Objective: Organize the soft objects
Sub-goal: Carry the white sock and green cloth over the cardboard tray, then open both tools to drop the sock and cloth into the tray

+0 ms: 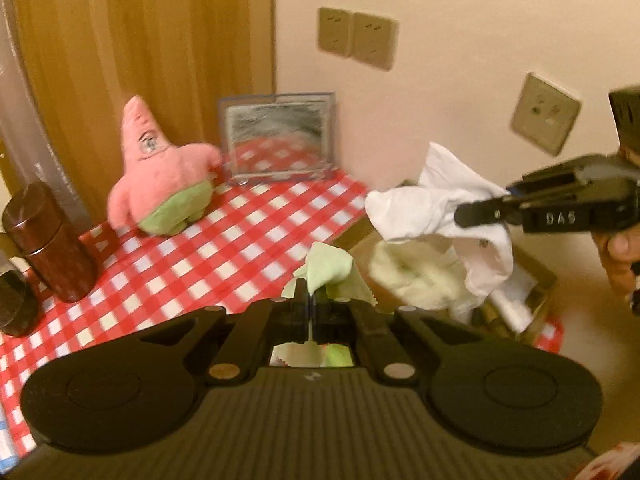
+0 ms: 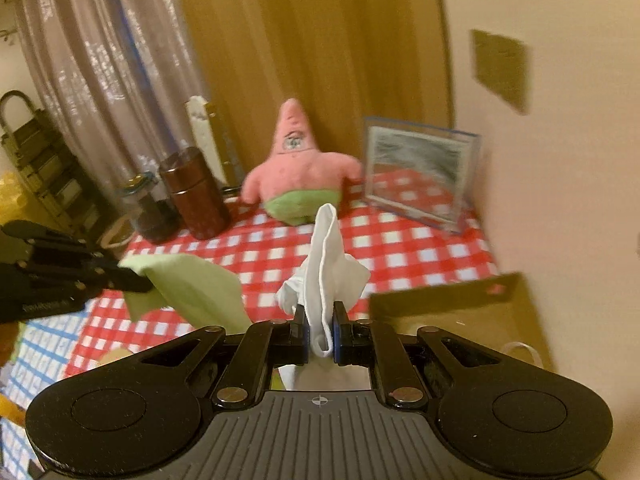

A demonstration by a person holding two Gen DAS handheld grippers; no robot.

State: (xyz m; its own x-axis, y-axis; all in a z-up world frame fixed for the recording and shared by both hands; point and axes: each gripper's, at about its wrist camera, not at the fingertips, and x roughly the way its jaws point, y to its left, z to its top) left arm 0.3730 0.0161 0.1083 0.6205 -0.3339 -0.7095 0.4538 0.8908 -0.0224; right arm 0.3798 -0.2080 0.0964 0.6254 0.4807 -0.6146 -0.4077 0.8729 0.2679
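My left gripper (image 1: 311, 300) is shut on a light green cloth (image 1: 330, 270), held above the red checked tablecloth (image 1: 240, 240); it also shows in the right wrist view (image 2: 192, 284), hanging from the left gripper (image 2: 146, 282). My right gripper (image 2: 320, 320) is shut on a white cloth (image 2: 328, 264). In the left wrist view the right gripper (image 1: 464, 214) holds that white cloth (image 1: 432, 208) over a cardboard box (image 1: 536, 280) with a cream fluffy item (image 1: 412, 276) inside. A pink starfish plush (image 1: 160, 176) stands at the back of the table, also in the right wrist view (image 2: 296, 168).
A clear acrylic frame (image 1: 278, 138) stands by the wall beside the plush. A brown canister (image 1: 48, 240) and a dark jar (image 2: 154, 216) stand at the table's left. A wooden panel (image 1: 140, 40) and wall sockets (image 1: 356, 38) lie behind. The box's flap (image 2: 452, 304) shows at right.
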